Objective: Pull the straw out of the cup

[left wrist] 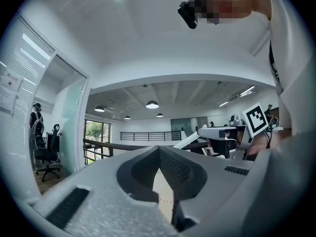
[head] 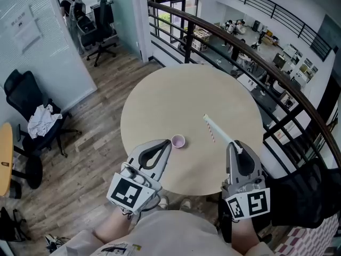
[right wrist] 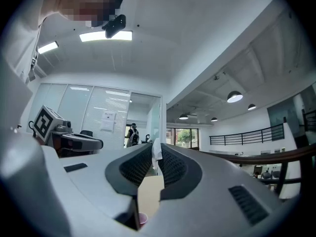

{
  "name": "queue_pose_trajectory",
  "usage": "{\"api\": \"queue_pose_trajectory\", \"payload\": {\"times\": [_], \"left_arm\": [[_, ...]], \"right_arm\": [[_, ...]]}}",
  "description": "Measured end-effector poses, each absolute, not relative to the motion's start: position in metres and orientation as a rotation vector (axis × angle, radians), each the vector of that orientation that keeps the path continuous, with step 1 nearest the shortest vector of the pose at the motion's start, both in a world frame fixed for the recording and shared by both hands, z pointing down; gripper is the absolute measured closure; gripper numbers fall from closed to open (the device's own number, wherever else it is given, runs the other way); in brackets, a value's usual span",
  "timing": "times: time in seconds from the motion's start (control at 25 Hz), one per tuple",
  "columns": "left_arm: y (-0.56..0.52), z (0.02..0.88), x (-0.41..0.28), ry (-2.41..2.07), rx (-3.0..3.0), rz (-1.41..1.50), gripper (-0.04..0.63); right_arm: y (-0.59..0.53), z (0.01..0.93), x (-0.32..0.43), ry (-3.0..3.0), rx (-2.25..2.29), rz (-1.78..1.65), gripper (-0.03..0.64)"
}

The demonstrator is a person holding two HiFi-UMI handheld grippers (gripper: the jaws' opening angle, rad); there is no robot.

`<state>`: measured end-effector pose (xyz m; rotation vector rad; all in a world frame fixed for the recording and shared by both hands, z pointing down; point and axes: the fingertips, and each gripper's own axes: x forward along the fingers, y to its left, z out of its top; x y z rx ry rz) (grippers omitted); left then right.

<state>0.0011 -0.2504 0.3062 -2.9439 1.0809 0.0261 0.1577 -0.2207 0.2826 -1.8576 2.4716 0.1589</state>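
In the head view a small pink cup (head: 178, 141) stands on the round table (head: 160, 105), and no straw is in it. My right gripper (head: 233, 143) is shut on the near end of a white straw with red stripes (head: 213, 128), which slants up and away over the table, clear of the cup. In the right gripper view the straw's white end (right wrist: 156, 153) sits pinched between the pads, and the cup (right wrist: 142, 219) shows low down below them. My left gripper (head: 169, 142) is shut with nothing in it, its tip just left of the cup. The left gripper view shows the straw (left wrist: 190, 138) to its right.
The table's near edge lies just under both grippers. A black railing (head: 250, 52) curves behind and to the right of the table. Office chairs (head: 29, 116) stand on the wood floor at the left, and a person (right wrist: 132, 134) is far off by the glass wall.
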Motion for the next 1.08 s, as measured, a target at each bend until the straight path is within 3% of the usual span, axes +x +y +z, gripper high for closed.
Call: {"api": "queue_pose_trajectory", "payload": {"times": [1.08], "left_arm": [[-0.253, 0.300, 0.001, 1.065, -2.941, 0.046, 0.583]], "right_arm": [[-0.219, 0.269, 0.145, 2.452, -1.824, 0.189, 0.568]]}}
